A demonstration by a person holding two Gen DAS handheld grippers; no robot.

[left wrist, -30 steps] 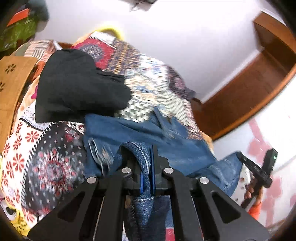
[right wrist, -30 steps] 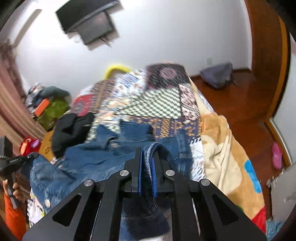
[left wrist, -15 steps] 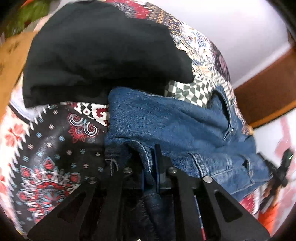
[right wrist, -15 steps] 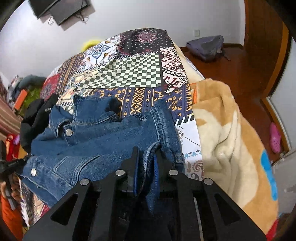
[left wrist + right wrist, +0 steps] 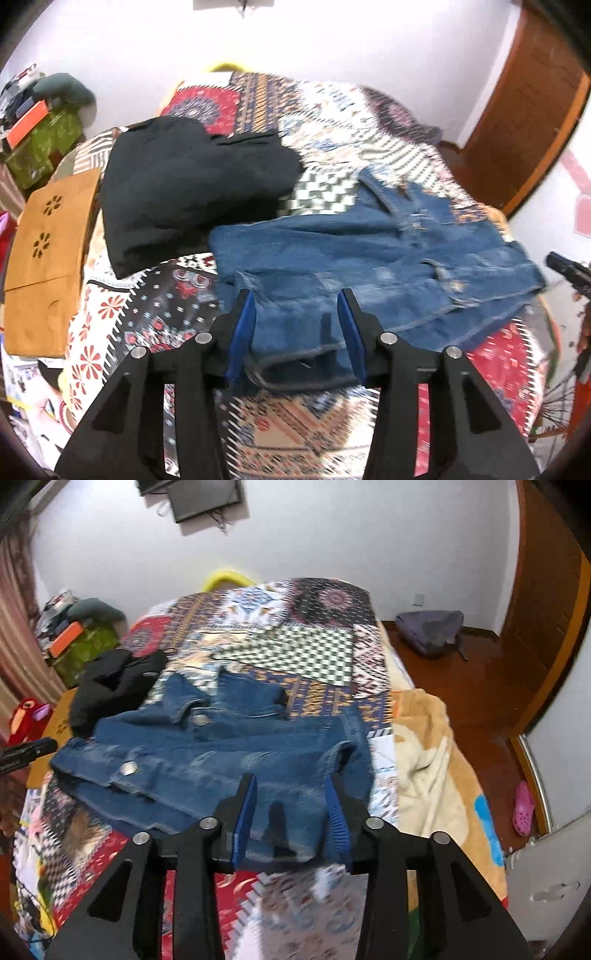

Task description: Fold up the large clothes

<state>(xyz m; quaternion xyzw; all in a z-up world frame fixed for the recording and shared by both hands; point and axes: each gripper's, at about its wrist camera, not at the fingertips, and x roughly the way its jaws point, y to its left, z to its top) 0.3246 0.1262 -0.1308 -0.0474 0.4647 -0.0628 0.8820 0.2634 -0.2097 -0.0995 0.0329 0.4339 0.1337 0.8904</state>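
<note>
Left claw point(image 5: 295, 314): wide apart, holding nothing.
Right claw point(image 5: 290, 797): wide apart too.
Jean jacket point(image 5: 221, 746): lies on the bed point(image 5: 314, 653).

From where I stand, nothing here carries writing I can read. The orange box point(image 5: 65, 639) at the left of the right wrist view shows no legible label, and the metal buttons on the denim jacket point(image 5: 221, 753) are too blurred.
</note>
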